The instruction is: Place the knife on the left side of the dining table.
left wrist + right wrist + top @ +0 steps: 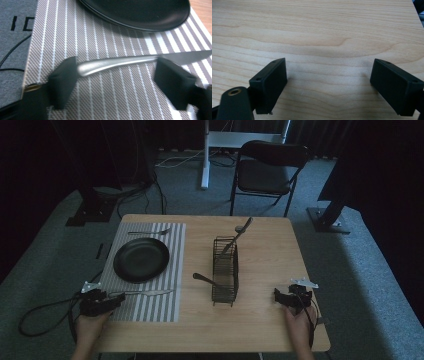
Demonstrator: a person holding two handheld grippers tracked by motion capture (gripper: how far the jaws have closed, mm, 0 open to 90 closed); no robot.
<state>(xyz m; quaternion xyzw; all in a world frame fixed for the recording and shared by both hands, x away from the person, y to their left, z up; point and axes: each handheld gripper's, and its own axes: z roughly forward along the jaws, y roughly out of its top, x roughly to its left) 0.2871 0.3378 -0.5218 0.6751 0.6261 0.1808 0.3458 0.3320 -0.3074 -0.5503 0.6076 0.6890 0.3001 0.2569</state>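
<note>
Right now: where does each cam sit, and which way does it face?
High view: above the person's side, facing forward and down on the table; both hands, left gripper, right gripper.
Left gripper view: on the left gripper, looking along its open fingers at the knife, plate, placemat.
Right gripper view: along open fingers at bare wood.
Shared by high and left gripper views: knife, plate, placemat.

In the left gripper view, the black plate (pixel 135 11) runs off the top edge, and the knife (pixel 117 62) passes behind the right-hand jaw, its tip cut off at the right edge. In the high view, the utensils in the wire caddy (pixel 225 270) are too dim to identify.
</note>
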